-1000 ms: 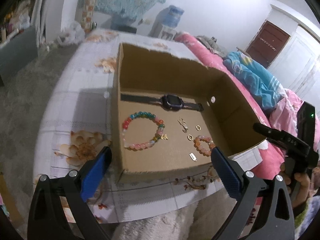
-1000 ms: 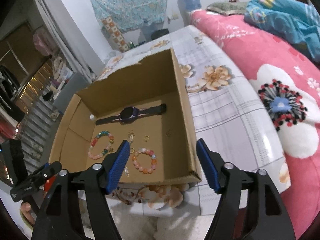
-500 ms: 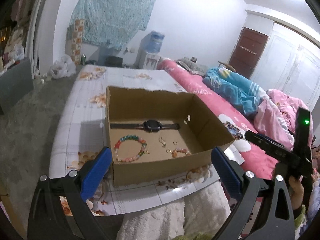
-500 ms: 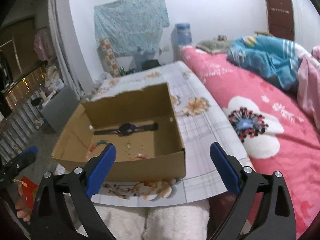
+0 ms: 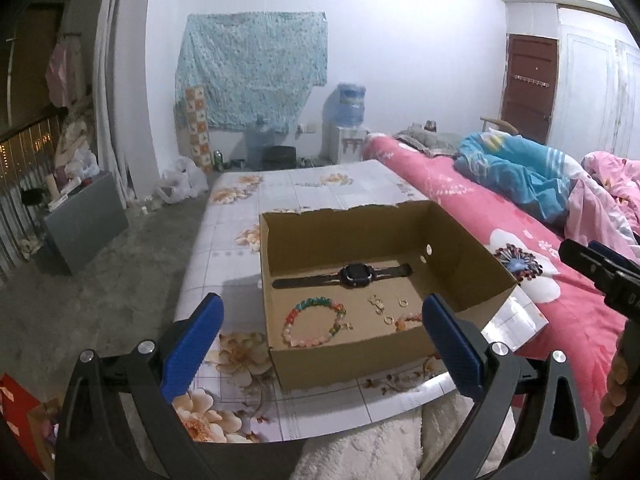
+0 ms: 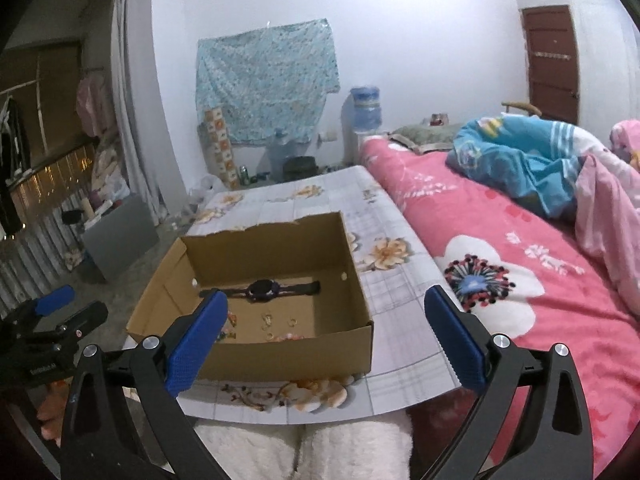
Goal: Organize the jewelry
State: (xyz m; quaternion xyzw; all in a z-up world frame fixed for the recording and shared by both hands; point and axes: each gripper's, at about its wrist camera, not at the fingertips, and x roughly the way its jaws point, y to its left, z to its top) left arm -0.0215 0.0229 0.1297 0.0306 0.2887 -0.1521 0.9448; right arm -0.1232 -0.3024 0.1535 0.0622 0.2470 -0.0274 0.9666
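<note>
- The left tongs [image 5: 320,340] are spread wide and hold nothing; their blue pads [image 5: 192,344] flank the near end of the cardboard box [image 5: 472,264].
- The right tongs [image 6: 326,340] are likewise spread and empty, held back from the box's near wall.
- The box sits open on the counter [image 5: 240,216], which is covered in a flower-print sheet, with the pink bed [image 6: 480,240] just to its right.
- A black watch [image 5: 356,274] lies flat across the far part of the box floor, strap stretched left to right.
- A multicoloured bead bracelet [image 5: 316,322] lies near-left in the box, between the left tongs' pads in that view but well beyond them.
- Small gold earrings [image 5: 402,302] lie right of it; a peach bead bracelet [image 5: 408,318], partly hidden by the right pad, seems to lie nearest the box's near-right corner.
</note>
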